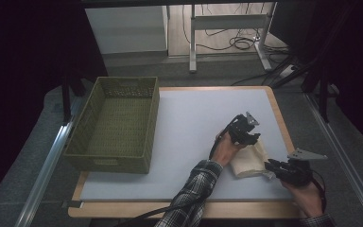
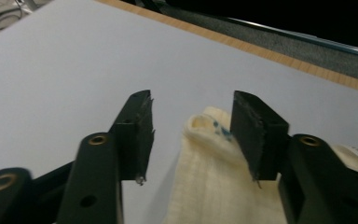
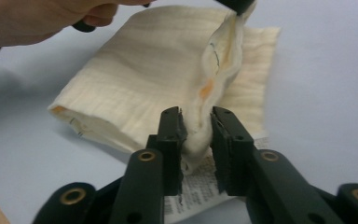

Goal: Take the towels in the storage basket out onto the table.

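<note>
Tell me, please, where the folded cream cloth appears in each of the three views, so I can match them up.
High view: the cream cloth lies right of centre on the white mat, between the two tools.
Left gripper view: the cloth sits at bottom centre, between the open jaws.
Right gripper view: the cloth spreads across the centre, a raised fold running down between the jaws.
Shared landmark: the white mat under the cloth.

A white care label (image 3: 200, 193) at the cream cloth (image 3: 154, 60)'s lower edge, bottom centre of the right gripper view, carries small printed lines too blurred to read.
</note>
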